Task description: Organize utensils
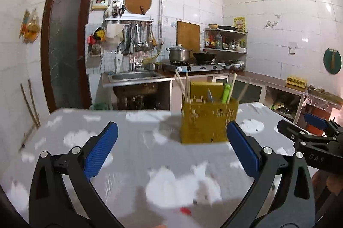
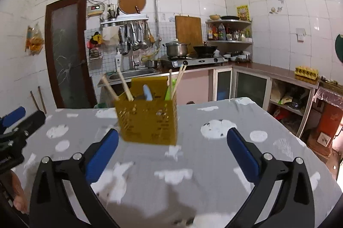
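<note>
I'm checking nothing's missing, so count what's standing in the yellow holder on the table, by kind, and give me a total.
Wooden chopsticks: 4
Green utensil: 1
Pale blue utensil: 1
Total: 6, all standing in the yellow holder. The pictures are blurred, so another thin piece could be hidden.

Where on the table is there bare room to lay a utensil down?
The cloth-covered table is bare right of the yellow utensil holder, out to the edge, and between it and the open right gripper. Left of the holder is also bare, up to the open left gripper. Only the holder itself is crowded.
</note>
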The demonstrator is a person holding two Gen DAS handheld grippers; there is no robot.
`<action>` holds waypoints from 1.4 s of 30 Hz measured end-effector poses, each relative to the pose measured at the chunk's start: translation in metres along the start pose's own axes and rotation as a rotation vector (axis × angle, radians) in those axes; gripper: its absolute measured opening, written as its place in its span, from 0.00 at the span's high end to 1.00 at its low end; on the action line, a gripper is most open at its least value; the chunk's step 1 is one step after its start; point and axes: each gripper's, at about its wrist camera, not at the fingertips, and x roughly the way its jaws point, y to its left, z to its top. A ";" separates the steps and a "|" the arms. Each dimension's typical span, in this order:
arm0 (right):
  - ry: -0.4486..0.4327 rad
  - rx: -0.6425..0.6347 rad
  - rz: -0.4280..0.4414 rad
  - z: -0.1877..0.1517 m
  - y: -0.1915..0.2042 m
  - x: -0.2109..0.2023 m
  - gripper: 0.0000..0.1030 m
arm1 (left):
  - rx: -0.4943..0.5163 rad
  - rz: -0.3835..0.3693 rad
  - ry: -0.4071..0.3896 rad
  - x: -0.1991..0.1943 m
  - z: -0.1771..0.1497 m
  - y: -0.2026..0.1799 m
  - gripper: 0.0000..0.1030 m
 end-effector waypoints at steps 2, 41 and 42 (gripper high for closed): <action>-0.004 -0.014 -0.002 -0.015 0.004 -0.011 0.04 | 0.010 -0.009 -0.002 -0.009 -0.019 0.001 0.05; -0.096 -0.038 -0.050 -0.069 0.007 -0.043 0.04 | 0.028 -0.012 -0.032 -0.018 -0.068 0.009 0.05; -0.097 -0.039 -0.051 -0.069 0.007 -0.043 0.04 | 0.027 -0.012 -0.031 -0.017 -0.068 0.010 0.05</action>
